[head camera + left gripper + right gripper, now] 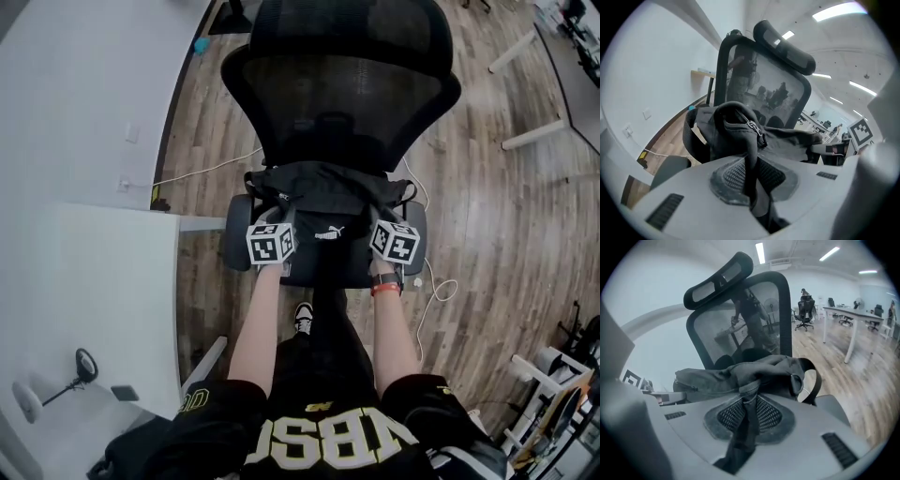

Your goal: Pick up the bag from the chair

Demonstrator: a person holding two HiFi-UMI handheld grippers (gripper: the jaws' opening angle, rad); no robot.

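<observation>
Black bag [323, 192] fabric is clamped in both left gripper [752, 180] and right gripper [744, 418]. Beyond them, it seemingly rests on the mesh office chair [349, 89].

Bright ceiling strip lights [760, 252], soft shadows, fisheye edges, near foreground blurred

- I see my black short-sleeved jersey [328, 445] with pale block lettering.
- Black trousers [323, 352]; black-and-white shoe [303, 317].
- Red band [385, 288] on my right wrist.
- Grey, mesh-padded left gripper [752, 180] and right gripper [746, 420], each with a black-and-white marker cube [272, 243].
</observation>
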